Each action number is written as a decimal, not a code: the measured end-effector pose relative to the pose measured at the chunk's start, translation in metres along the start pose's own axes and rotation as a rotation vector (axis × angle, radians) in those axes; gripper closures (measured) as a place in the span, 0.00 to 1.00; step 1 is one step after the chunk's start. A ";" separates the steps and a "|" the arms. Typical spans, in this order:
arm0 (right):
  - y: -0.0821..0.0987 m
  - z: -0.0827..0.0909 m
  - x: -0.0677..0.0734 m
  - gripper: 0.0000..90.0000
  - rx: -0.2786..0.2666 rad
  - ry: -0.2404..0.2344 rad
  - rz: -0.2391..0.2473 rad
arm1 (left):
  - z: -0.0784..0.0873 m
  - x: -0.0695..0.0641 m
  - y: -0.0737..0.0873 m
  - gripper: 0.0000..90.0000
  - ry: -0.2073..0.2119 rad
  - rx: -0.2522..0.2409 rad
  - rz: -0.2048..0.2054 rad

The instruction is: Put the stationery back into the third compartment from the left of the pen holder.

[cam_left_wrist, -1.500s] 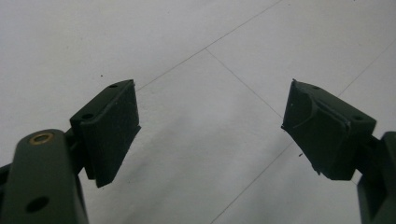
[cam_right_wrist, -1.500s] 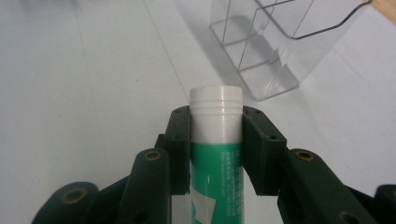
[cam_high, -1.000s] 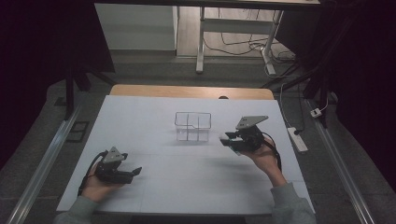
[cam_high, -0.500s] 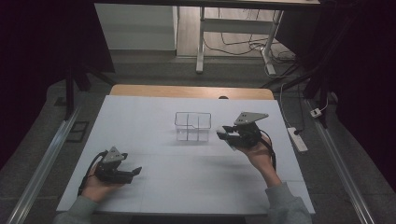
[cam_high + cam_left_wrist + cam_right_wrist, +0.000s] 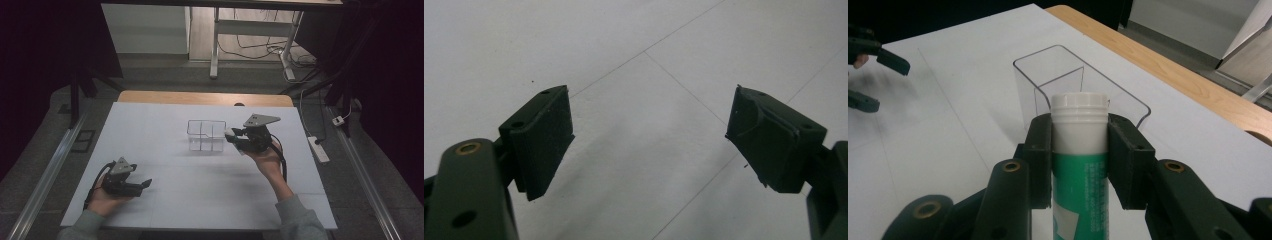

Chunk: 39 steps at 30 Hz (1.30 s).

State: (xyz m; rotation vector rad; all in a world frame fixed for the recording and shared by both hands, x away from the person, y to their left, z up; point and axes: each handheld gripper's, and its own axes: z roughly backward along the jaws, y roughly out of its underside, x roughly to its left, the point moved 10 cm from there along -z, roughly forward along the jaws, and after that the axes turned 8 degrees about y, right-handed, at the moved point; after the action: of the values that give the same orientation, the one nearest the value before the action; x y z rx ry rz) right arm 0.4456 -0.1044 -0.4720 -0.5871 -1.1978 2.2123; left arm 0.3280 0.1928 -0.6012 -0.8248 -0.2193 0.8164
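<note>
A green tube with a white cap [image 5: 1079, 150] is clamped between the jaws of my right gripper [image 5: 1080, 160], cap pointing forward. In the high view that gripper [image 5: 235, 137] hangs just right of a clear plastic box with compartments [image 5: 206, 135], the tube's white cap [image 5: 229, 133] near the box's right wall. The box [image 5: 1078, 80] stands directly ahead of the tube in the right gripper view. My left gripper [image 5: 145, 185] rests low at the table's front left, its jaws wide apart [image 5: 649, 145] over bare white table.
The white tabletop [image 5: 165, 120] has a wooden strip [image 5: 205, 98] along its far edge. Beyond it stand a desk frame and cables on the floor. A power strip [image 5: 318, 149] lies off the table's right side. Metal rails run along both sides.
My right gripper has carried the tube left and slightly forward, closing on the clear box's right side. The left gripper has stayed put.
</note>
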 end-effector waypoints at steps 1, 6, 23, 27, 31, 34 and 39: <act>-0.002 -0.001 0.000 0.72 -0.004 0.004 -0.002 | 0.000 0.000 0.000 0.20 0.000 0.000 -0.001; -0.009 -0.005 0.001 0.72 -0.020 0.008 -0.006 | 0.000 0.000 0.000 0.20 0.000 -0.002 0.001; -0.030 -0.017 0.003 0.72 -0.080 0.014 -0.029 | -0.001 0.000 0.000 0.20 -0.001 0.004 0.001; -0.034 -0.020 0.004 0.72 -0.088 0.012 -0.027 | -0.001 0.000 0.000 0.20 0.001 0.003 0.004; -0.037 -0.026 0.003 0.72 -0.098 0.013 -0.041 | -0.001 0.001 0.001 0.20 0.003 0.001 0.006; -0.037 -0.036 0.000 0.72 -0.091 0.018 -0.051 | -0.001 0.001 0.001 0.20 0.005 0.001 0.005; -0.041 -0.047 -0.005 0.72 -0.089 0.020 -0.077 | -0.001 0.002 0.001 0.20 0.006 0.000 0.007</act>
State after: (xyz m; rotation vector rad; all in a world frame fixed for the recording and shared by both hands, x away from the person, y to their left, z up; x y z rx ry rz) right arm 0.4882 -0.0602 -0.4604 -0.5871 -1.2919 2.0938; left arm 0.3291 0.1937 -0.6026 -0.8279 -0.2112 0.8201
